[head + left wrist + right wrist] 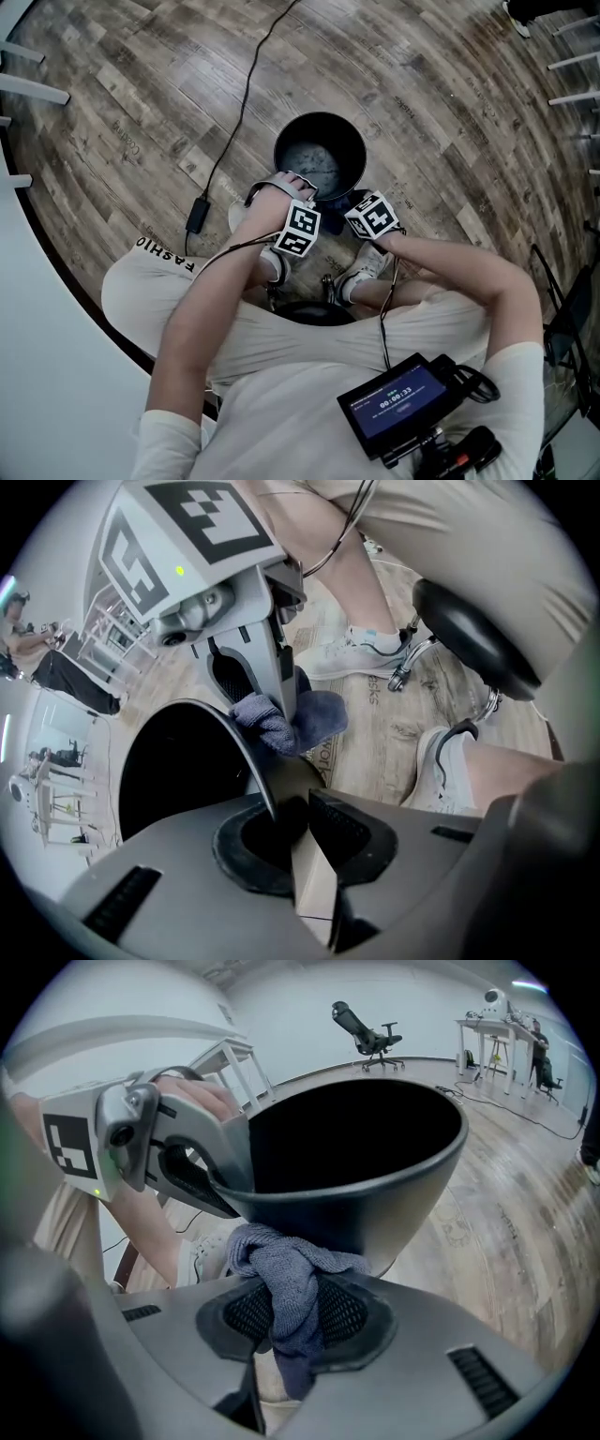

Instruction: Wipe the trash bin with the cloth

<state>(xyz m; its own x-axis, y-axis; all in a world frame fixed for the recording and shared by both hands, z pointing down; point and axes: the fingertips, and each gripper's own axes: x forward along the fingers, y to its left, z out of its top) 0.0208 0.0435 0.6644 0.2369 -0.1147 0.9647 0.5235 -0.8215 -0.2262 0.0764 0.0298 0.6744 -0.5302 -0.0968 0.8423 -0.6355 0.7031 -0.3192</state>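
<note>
Left tongs [289,810] are clenched on the bin [246,752] at its near rim: the thin black wall runs straight into the gap between the jaws. The right tongs [292,1321] are grasping the cloth [291,1283], a bunched blue-grey towel that stands up between the pads, its top pressed against the bin's outer wall just under the rim and just beside my left tongs. Seen from my head, the bin sits on the wood floor [141,84] right in front of my feet, round and open at the top, with my two marker cubes [300,231] side by side at its near edge and a dark bit of cloth showing between the right cube and the rim. White shoes [352,653] rest on the floor below a black seat [473,635], close to the bin. A black cable [246,94] trails across the floor on the bin's left, running up out of the picture.
</note>
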